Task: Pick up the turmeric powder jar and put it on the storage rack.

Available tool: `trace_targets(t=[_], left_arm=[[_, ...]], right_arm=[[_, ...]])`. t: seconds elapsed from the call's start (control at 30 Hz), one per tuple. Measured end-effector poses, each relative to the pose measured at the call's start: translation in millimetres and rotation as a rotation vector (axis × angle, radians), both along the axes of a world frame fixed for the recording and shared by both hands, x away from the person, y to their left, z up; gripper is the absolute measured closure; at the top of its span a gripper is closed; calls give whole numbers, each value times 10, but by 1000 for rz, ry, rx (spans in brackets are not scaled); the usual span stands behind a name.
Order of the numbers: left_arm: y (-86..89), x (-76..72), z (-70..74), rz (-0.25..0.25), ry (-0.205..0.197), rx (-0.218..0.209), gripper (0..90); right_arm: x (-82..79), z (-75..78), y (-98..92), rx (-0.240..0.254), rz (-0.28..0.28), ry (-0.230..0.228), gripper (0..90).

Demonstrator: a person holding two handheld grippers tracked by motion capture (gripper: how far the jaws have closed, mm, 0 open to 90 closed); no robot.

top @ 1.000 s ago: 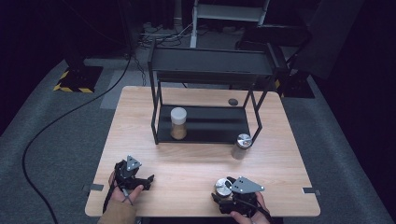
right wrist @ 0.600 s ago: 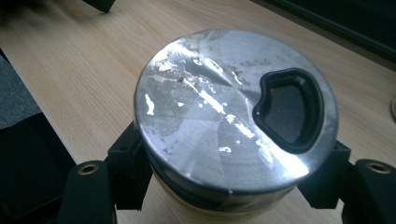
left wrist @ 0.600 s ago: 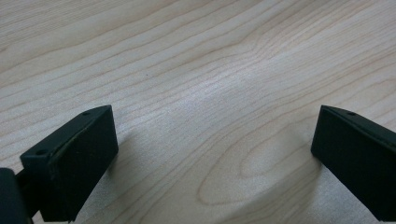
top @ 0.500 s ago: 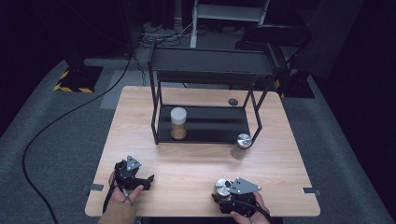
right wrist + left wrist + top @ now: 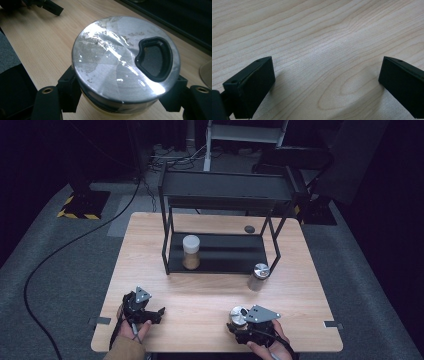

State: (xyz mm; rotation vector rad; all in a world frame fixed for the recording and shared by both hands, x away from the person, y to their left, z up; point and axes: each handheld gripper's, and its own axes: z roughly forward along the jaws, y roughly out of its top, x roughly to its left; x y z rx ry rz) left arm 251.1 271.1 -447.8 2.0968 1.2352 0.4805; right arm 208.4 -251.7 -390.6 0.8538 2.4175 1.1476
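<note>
Right gripper (image 5: 125, 100) clamped on silver-lidded jar (image 5: 126, 60), left gripper (image 5: 324, 82) spread over table (image 5: 317, 32)

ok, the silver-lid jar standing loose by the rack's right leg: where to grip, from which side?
Grip the jar across its round body just below the metal lid, coming level from the near table edge. It stands upright, and the rack's leg crowds its far side. The left tool is open and free.

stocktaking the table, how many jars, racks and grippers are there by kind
Metal-lidded jars: 2, one clamped in the right gripper, one standing by the rack's front right leg
White-lidded jar: 1, on the rack's lower shelf
Black rack: 1
Grippers: 2, counting the left gripper, jaws open over bare table
Total: 6
</note>
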Motion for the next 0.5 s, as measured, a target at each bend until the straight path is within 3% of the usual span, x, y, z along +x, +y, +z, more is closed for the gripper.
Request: trace_targets(t=[0.5], left_arm=[[0,0,0,0,1,0,5]], right_arm=[[211,343,83,-1,24,-49,318]])
